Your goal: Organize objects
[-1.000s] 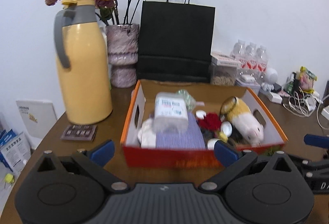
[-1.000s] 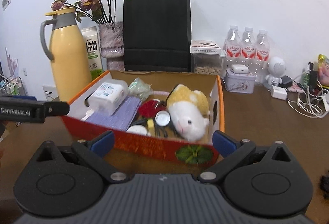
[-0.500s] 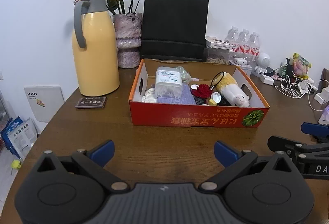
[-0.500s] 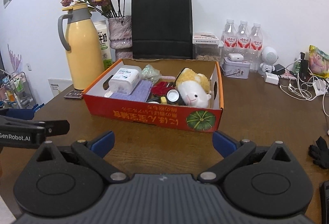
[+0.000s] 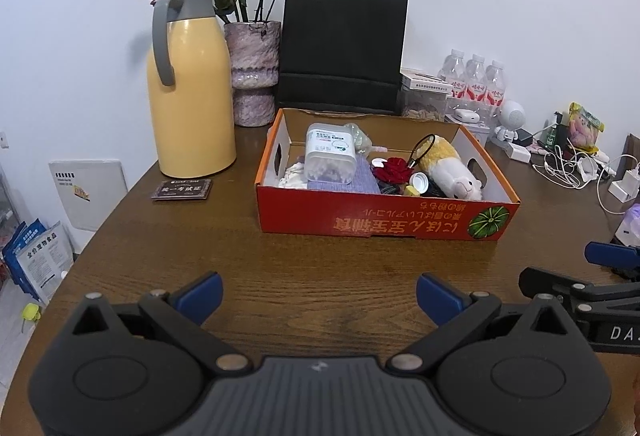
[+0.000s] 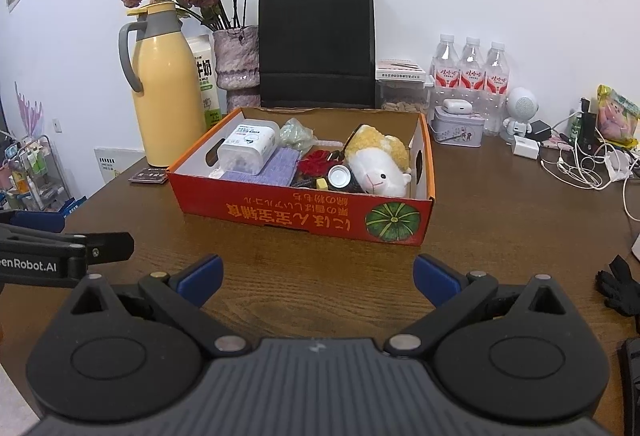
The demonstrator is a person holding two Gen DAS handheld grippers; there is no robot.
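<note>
An orange cardboard box [image 5: 376, 218] [image 6: 304, 213] stands on the brown table. In it lie a clear cotton-swab container [image 5: 330, 157] [image 6: 250, 147], a purple cloth [image 5: 360, 177], a red flower [image 5: 394, 169], a bottle cap [image 6: 339, 175] and a white-and-yellow plush toy [image 5: 452, 171] [image 6: 380, 161]. My left gripper [image 5: 319, 292] is open and empty, well in front of the box. My right gripper [image 6: 318, 274] is open and empty, in front of the box. Each gripper shows at the edge of the other's view.
A yellow thermos [image 5: 190, 91], a vase of dried roses [image 5: 252, 71] and a black paper bag [image 5: 342, 47] stand behind the box. Water bottles [image 6: 472, 67], a tin [image 6: 458, 125], a small white robot figure [image 6: 520, 113] and tangled cables [image 6: 580, 163] are at the right. A dark card [image 5: 182, 189] lies left.
Both grippers have pulled back from just over the box's front edge to well in front of it. Both stayed open and empty. The box's contents have not moved.
</note>
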